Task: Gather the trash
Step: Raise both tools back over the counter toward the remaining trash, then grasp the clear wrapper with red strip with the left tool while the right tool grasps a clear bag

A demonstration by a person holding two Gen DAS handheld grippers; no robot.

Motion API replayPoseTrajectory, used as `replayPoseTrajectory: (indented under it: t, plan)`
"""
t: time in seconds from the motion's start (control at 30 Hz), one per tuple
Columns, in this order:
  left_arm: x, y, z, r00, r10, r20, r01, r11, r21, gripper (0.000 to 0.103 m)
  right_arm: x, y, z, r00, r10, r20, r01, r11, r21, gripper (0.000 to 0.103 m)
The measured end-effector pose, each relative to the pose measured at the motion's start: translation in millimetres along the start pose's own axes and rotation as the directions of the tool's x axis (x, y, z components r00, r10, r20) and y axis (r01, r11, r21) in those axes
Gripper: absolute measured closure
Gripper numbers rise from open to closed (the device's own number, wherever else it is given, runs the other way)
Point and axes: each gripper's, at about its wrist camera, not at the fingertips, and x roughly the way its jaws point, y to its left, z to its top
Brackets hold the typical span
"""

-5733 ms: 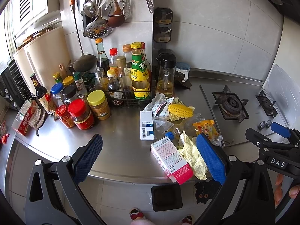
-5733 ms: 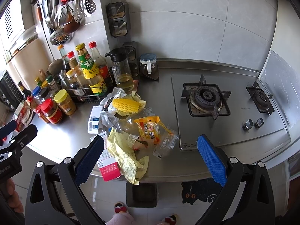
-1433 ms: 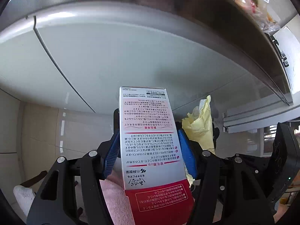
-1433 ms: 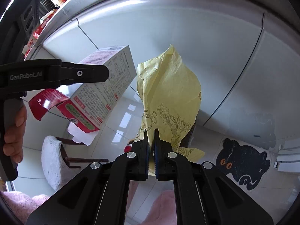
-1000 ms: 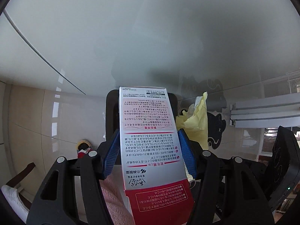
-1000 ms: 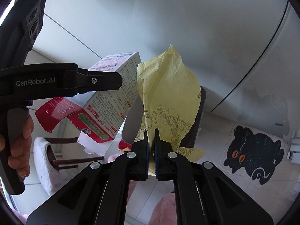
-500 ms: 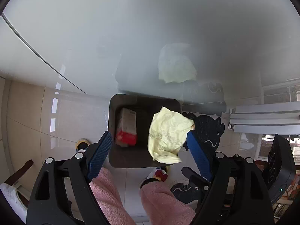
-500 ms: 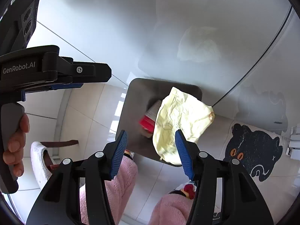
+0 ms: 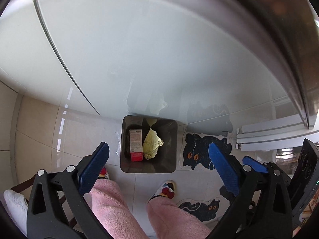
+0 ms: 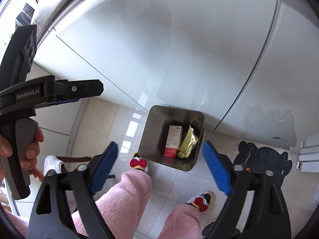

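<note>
The red-and-white carton (image 9: 136, 148) and crumpled yellow paper (image 9: 152, 147) now lie side by side in the trash bin (image 9: 173, 139) (both were clamped a moment ago). Left gripper (image 9: 158, 163) and right gripper (image 10: 159, 163) have just been opening, jaws empty.

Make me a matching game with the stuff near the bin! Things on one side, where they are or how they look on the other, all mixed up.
Things:
1. red and white box
2. yellow paper
3. black cat mat
4. left gripper

Places or states:
A. on the floor beside the bin
B. crumpled, in the bin's right half
C. open and empty
D. lying in the bin's left half

Pairs: 1-D, 2-B, 3-A, 4-C
</note>
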Motion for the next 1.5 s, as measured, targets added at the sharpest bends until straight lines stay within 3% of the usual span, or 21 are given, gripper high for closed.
replayPoseTrajectory:
  t: [0.17,0.33,0.6,0.8,1.0,1.13,1.27,1.4,1.5]
  plan:
    - [-69,-19,9,0.992,0.002,0.124,-0.006,0.999,0.034,0.008,-77,1,21,0.992,0.006,0.125,-0.009,1.000,0.023,0.003]
    - [-123,-34,32,0.971,-0.014,0.238,-0.007,0.996,0.090,0.008,-139,-6,45,0.965,0.006,0.261,-0.022,0.998,0.060,0.003]
    - [-170,-72,75,0.947,-0.108,0.302,0.051,0.980,0.192,0.008,-198,-26,93,0.905,-0.057,0.421,-0.003,0.990,0.140,0.003]
    - [-174,-112,103,0.937,-0.154,0.313,0.071,0.962,0.262,0.008,-211,-52,128,0.890,-0.126,0.438,0.030,0.975,0.219,0.005]
    - [-166,-149,125,0.934,-0.202,0.294,0.098,0.938,0.333,0.008,-198,-68,160,0.913,-0.139,0.385,0.060,0.976,0.211,0.035]
    - [-154,-164,141,0.934,-0.240,0.264,0.147,0.934,0.327,0.009,-181,-70,166,0.933,-0.104,0.345,0.032,0.977,0.209,0.040]
    - [-139,-171,159,0.937,-0.261,0.233,0.188,0.937,0.293,0.014,-165,-68,166,0.945,-0.118,0.307,0.061,0.980,0.189,0.047]
    - [-119,-181,172,0.950,-0.246,0.190,0.183,0.937,0.297,0.018,-153,-70,166,0.954,-0.138,0.266,0.093,0.980,0.176,0.070]
    - [-102,-187,176,0.964,-0.214,0.155,0.159,0.938,0.309,0.018,-150,-74,164,0.957,-0.147,0.251,0.102,0.978,0.182,0.079]
